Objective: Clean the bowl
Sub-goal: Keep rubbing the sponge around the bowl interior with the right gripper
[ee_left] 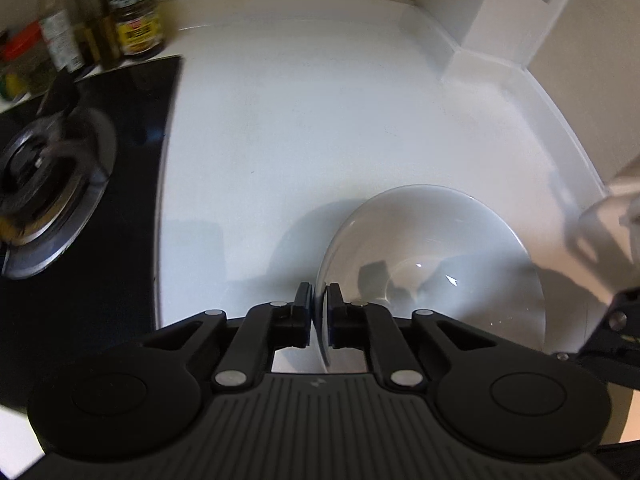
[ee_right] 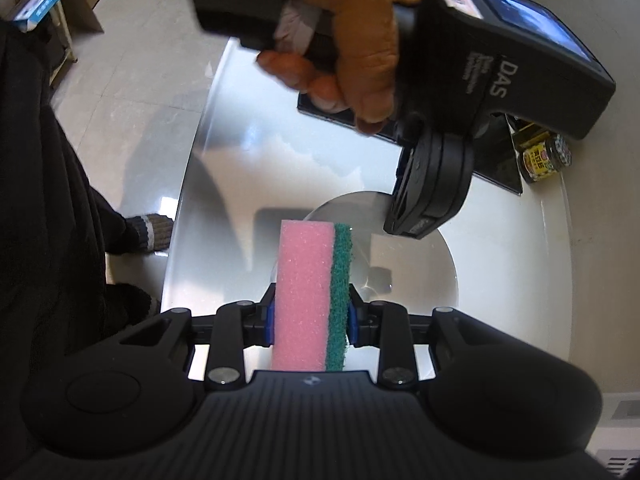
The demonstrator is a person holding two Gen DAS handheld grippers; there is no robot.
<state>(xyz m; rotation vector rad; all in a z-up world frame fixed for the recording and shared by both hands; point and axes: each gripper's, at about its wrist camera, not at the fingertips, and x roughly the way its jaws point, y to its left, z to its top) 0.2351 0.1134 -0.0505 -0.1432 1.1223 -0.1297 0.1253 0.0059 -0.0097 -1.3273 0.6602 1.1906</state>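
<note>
A white bowl (ee_left: 432, 248) rests on the white counter, tilted toward the right. My left gripper (ee_left: 319, 304) is shut on the bowl's near left rim, one finger inside and one outside. The bowl also shows in the right wrist view (ee_right: 416, 264), partly hidden by the sponge and by the left gripper's body (ee_right: 436, 176). My right gripper (ee_right: 310, 320) is shut on a pink sponge with a green scouring side (ee_right: 308, 292), held upright just above the bowl's near edge. In the left wrist view the right gripper is a blurred shape at the right edge (ee_left: 604, 248).
A black gas hob with a burner (ee_left: 52, 184) lies to the left of the bowl. Jars and bottles (ee_left: 136, 20) stand at the back left. The counter (ee_left: 304, 112) ends at a wall and a raised ledge on the right (ee_left: 480, 60). A person's leg and foot (ee_right: 148, 232) are beside the counter.
</note>
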